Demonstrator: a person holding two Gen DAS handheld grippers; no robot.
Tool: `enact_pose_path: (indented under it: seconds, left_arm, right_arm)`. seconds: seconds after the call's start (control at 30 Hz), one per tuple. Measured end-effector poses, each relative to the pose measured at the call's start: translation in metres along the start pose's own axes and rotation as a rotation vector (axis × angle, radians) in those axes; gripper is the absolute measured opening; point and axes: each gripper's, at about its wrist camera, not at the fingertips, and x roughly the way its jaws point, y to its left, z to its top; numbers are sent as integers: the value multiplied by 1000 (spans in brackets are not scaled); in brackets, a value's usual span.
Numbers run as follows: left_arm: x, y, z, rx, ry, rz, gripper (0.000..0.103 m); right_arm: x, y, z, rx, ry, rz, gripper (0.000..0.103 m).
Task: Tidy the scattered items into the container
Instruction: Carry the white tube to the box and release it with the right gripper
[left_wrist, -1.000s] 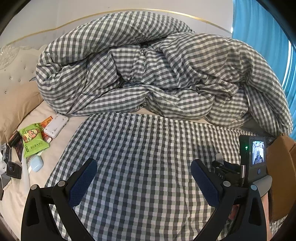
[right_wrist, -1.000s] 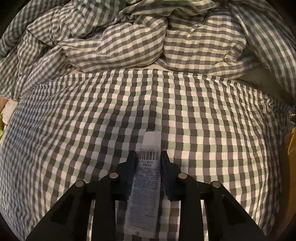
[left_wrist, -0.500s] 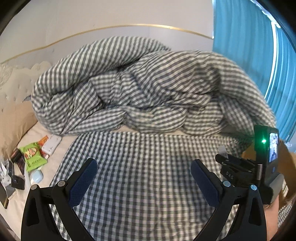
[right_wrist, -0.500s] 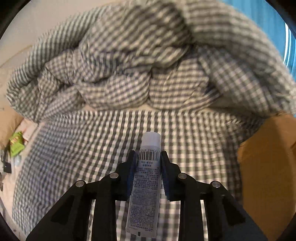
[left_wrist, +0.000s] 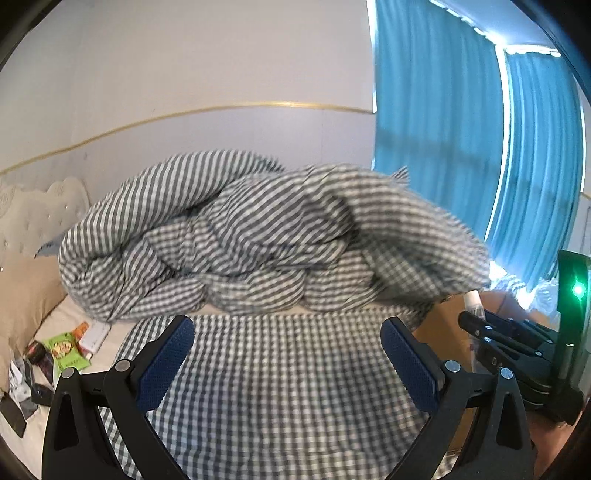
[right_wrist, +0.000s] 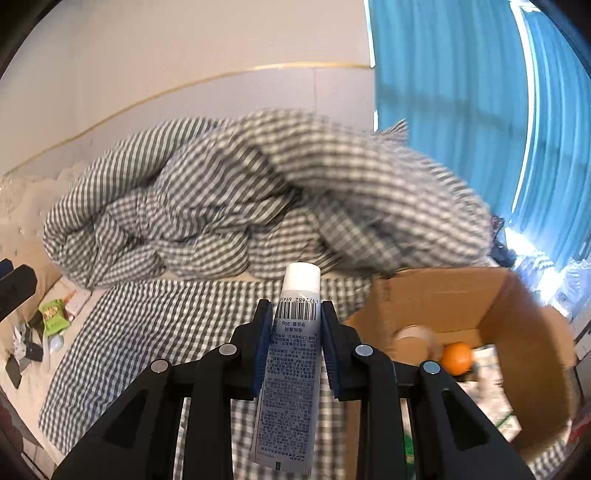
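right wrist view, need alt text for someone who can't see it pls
The right gripper is clamped on a white-capped tube, held above a checked bedspread. An open cardboard box at the right holds an orange and other items; a rumpled checked duvet and blue curtains lie behind.
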Motion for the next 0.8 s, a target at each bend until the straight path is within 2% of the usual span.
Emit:
enact_pose_path:
  seconds: [0.33, 0.57, 0.8]
  left_arm:
    - [-28, -67, 10, 57, -41, -82, 103]
    - [-25, -103, 10, 71, -36, -127, 103]
    - [-8, -149, 8, 99, -10, -184, 103]
  right_arm:
    - [-64, -74, -1, 54, -61, -101, 26]
    - [-78, -120, -8, 91, -59, -158, 26]
    - [-75, -157, -15, 106, -30, -198, 26]
